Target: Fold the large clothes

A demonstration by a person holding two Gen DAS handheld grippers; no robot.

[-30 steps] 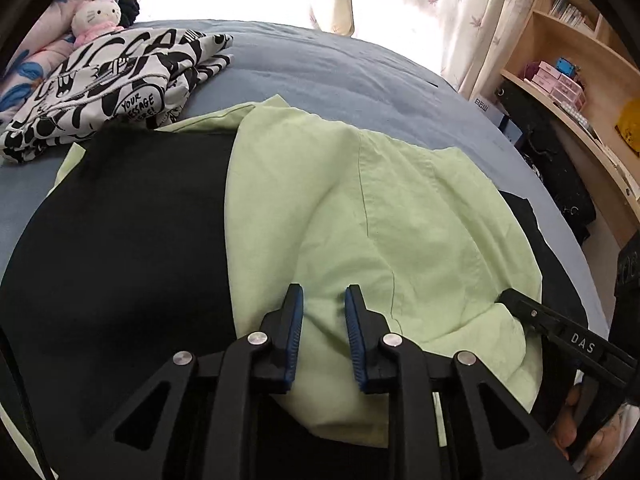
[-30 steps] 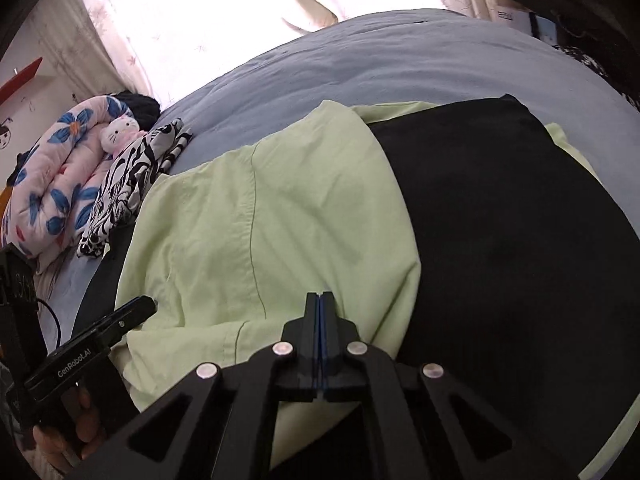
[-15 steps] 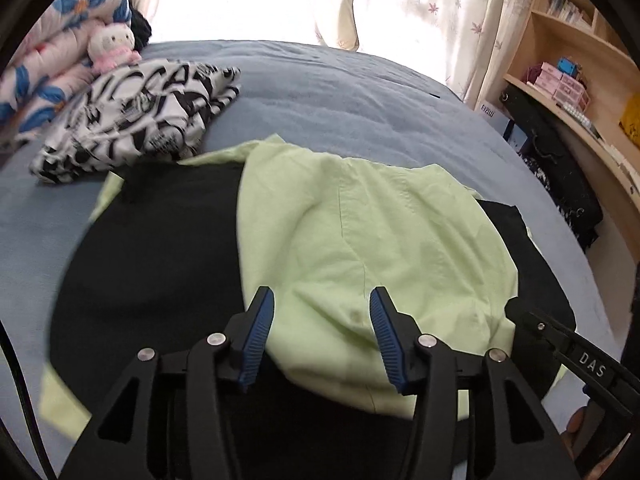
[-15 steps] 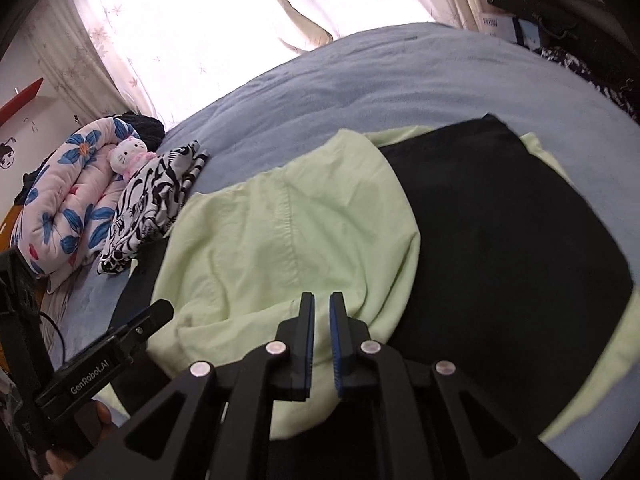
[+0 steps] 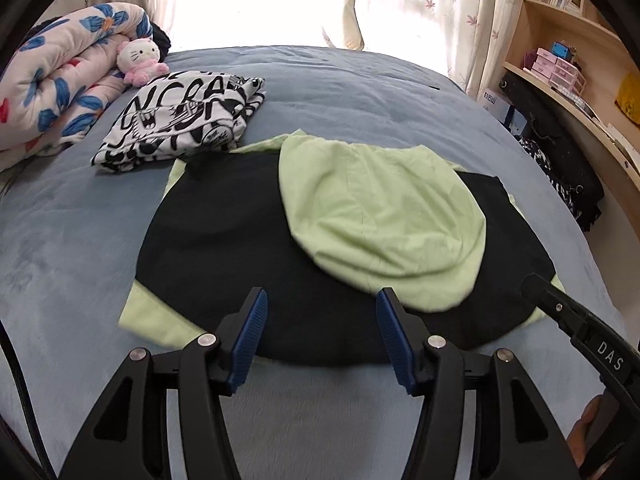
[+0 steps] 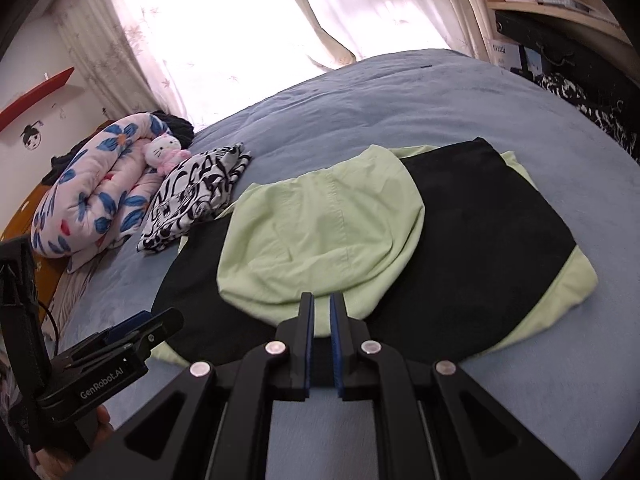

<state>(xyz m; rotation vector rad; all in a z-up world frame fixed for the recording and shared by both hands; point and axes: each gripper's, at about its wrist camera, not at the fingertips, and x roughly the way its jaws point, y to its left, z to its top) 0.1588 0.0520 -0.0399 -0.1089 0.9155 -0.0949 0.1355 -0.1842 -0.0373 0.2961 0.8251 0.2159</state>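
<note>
- Green cloth of the shirt (image 5: 384, 216) lies folded over a black garment (image 5: 224, 248) on my blue bedspread (image 5: 72, 240), with pale green edges showing past the black at the near left and right corners.
- My left gripper (image 5: 322, 330) hangs above the near edge of the black garment; its jaws are opening, with nothing between the blue pads (image 5: 250, 334).
- My right gripper (image 6: 321, 330) hovers over the near hem of the green shirt, its jaws nearly together with only a thin slit between them, and no cloth caught there.
- Each gripper shows at the edge of the other's view, both clear of the clothes.
- Beyond the shirt, towards the window, a folded black-and-white printed top (image 5: 180, 120) rests on the bedspread, just touching the far left corner of the pile.
- A rolled floral quilt (image 6: 92, 188) and a small plush cat (image 5: 140, 60) sit at the far left, near the curtains (image 6: 224, 28).
- Wooden shelves (image 5: 568, 48) stand to the right of the bed.
</note>
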